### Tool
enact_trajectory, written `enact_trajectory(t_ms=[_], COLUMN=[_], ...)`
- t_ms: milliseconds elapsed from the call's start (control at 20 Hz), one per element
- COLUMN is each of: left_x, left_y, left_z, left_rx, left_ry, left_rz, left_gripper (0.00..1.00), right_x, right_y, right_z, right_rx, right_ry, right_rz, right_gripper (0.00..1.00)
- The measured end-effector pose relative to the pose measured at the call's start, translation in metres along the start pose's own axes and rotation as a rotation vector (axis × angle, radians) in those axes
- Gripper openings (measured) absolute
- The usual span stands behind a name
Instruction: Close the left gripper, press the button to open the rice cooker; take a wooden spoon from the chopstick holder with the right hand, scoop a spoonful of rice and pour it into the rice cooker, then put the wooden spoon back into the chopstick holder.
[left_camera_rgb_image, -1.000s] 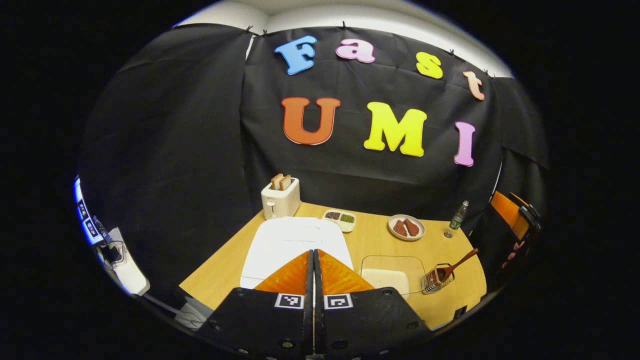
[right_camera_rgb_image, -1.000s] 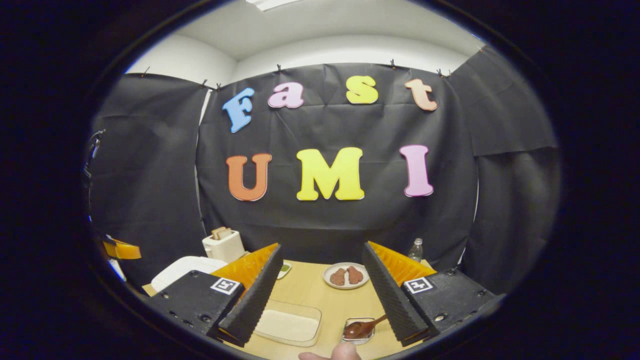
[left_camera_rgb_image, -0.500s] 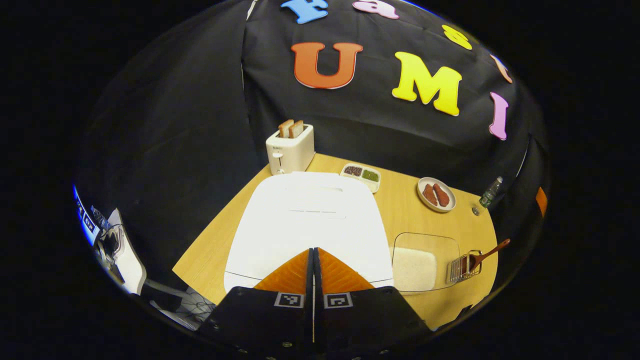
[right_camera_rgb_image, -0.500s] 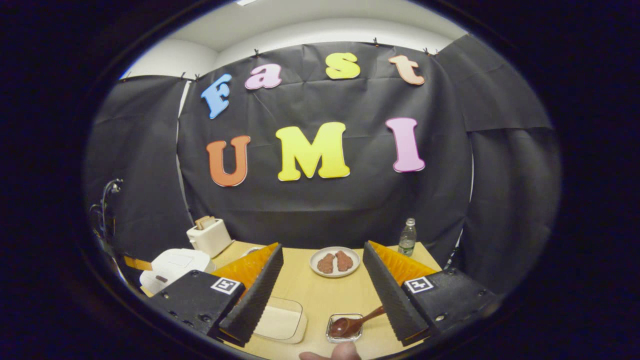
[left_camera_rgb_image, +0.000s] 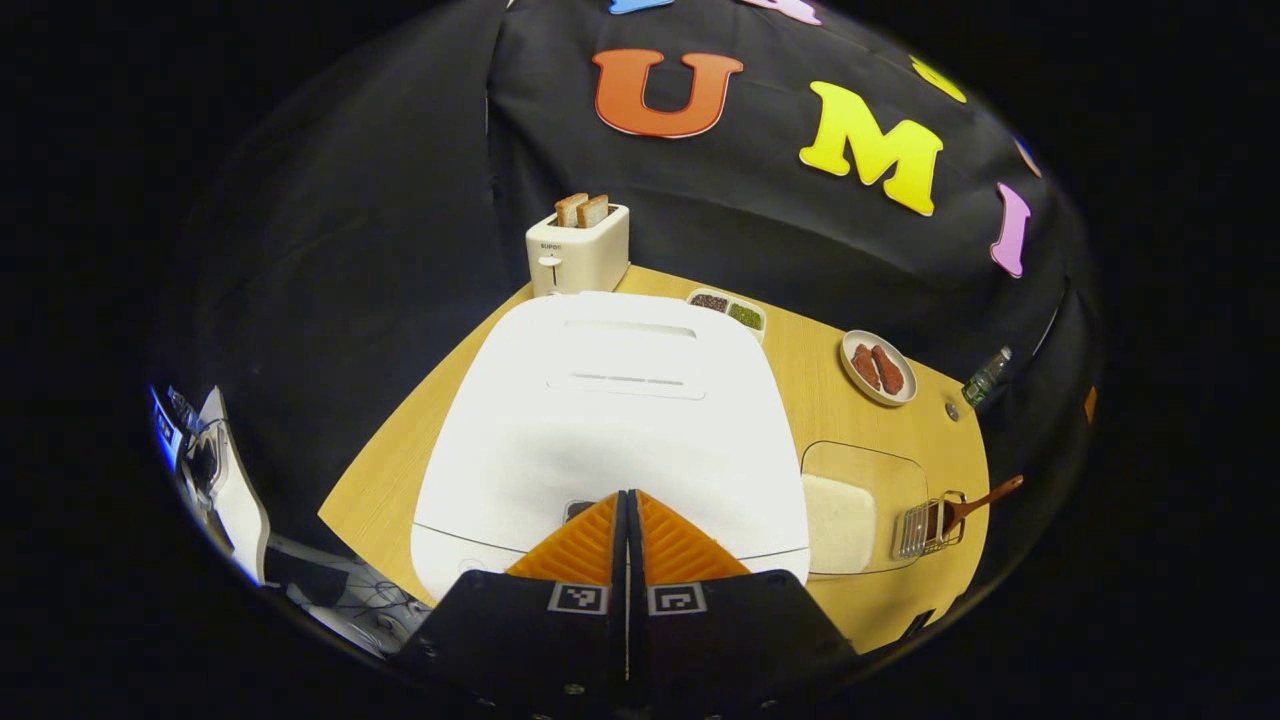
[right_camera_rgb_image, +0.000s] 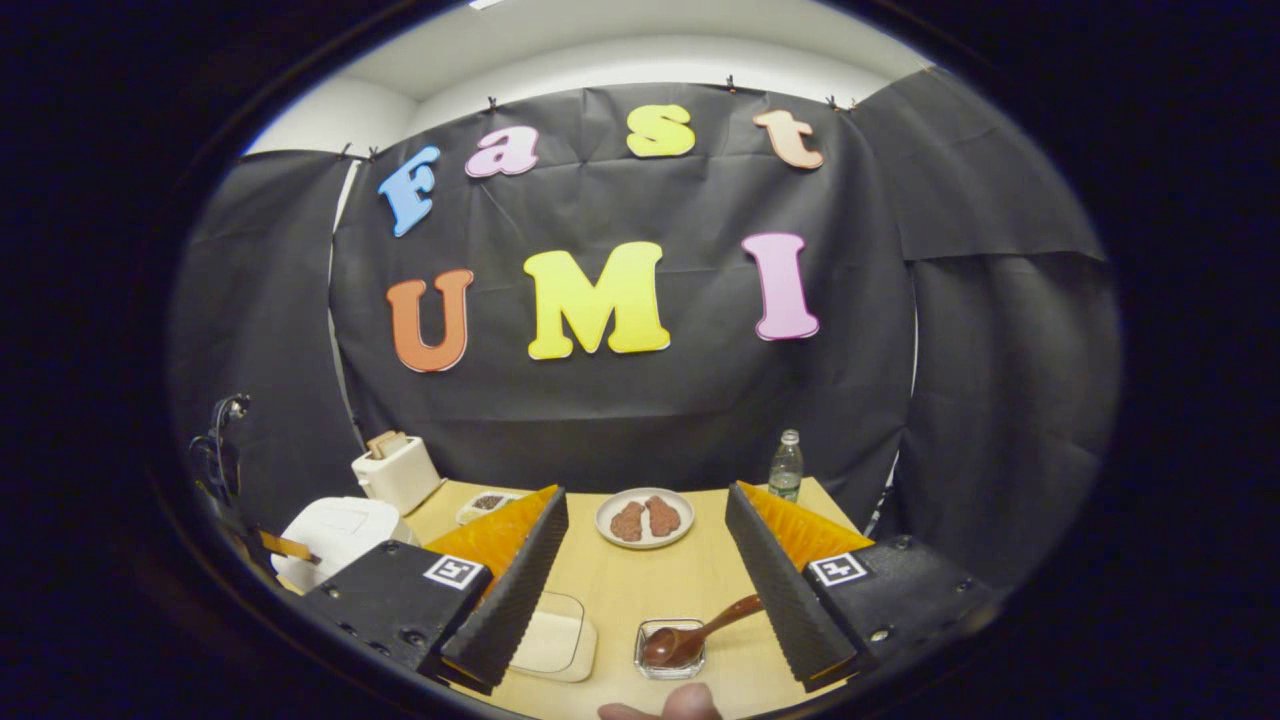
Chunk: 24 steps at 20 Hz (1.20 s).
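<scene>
A: In the left gripper view we see the left hand-held gripper (left_camera_rgb_image: 628, 497) with fingers pressed together, holding nothing, its tips above the front edge of the rice cooker (left_camera_rgb_image: 610, 420), just beside the small button (left_camera_rgb_image: 577, 509).

B: We judge a short downward press is needed. The right hand-held gripper (right_camera_rgb_image: 645, 540) stands spread wide, the wooden spoon (right_camera_rgb_image: 700, 634) just ahead in its holder (right_camera_rgb_image: 669, 660) near the counter's (right_camera_rgb_image: 640, 580) front edge.

left gripper view close above rice cooker (left_camera_rgb_image: 610, 400), right gripper view farther, sharing table (right_camera_rgb_image: 640, 580)
</scene>
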<state>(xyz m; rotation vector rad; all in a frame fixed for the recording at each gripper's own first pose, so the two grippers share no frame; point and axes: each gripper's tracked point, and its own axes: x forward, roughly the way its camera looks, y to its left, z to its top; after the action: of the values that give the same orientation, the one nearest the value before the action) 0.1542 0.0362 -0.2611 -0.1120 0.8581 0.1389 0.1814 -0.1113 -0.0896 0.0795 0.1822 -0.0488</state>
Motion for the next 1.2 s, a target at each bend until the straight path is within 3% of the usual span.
enact_trajectory(t_ms=[200, 350, 750, 900, 950, 1000, 1050, 1100, 1150, 1200], left_x=[0.003, -0.002, -0.072, -0.099, -0.108, -0.116, -0.123, -0.128, -0.132, -0.136], left_y=[0.001, 0.001, -0.02, -0.022, -0.022, -0.023, -0.025, -0.027, -0.028, -0.03], left_z=[-0.007, -0.001, 0.117, 0.152, 0.159, 0.163, 0.165, 0.166, 0.166, 0.162], left_rx=[-0.037, -0.024, 0.084, 0.125, 0.13, 0.128, 0.12, 0.111, 0.104, 0.11], left_ry=[0.054, 0.011, -0.458, -0.592, -0.621, -0.643, -0.66, -0.672, -0.684, -0.692], left_rz=[-0.034, -0.056, -0.066, -0.088, -0.089, -0.096, -0.105, -0.112, -0.111, -0.114], left_gripper=[0.01, 0.01, 0.01, 0.27, 0.3, 0.45, 0.35, 0.54, 0.55, 0.78], right_x=[-0.011, -0.021, -0.055, -0.065, -0.068, -0.069, -0.071, -0.073, -0.075, -0.078], right_y=[0.006, 0.007, -0.005, -0.008, -0.006, -0.002, 0.0, 0.001, 0.002, 0.002], right_z=[-0.005, -0.001, 0.016, 0.018, 0.018, 0.016, 0.012, 0.01, 0.009, 0.008], right_rx=[-0.001, -0.007, -0.052, -0.078, -0.084, -0.084, -0.082, -0.08, -0.079, -0.083], right_ry=[0.004, -0.006, -0.051, -0.057, -0.055, -0.048, -0.042, -0.036, -0.031, -0.029], right_rz=[0.001, -0.014, -0.079, -0.097, -0.095, -0.089, -0.086, -0.082, -0.08, -0.08], right_gripper=[0.99, 0.99, 1.0, 0.99, 0.99, 1.0, 1.0, 1.0, 1.0, 1.0])
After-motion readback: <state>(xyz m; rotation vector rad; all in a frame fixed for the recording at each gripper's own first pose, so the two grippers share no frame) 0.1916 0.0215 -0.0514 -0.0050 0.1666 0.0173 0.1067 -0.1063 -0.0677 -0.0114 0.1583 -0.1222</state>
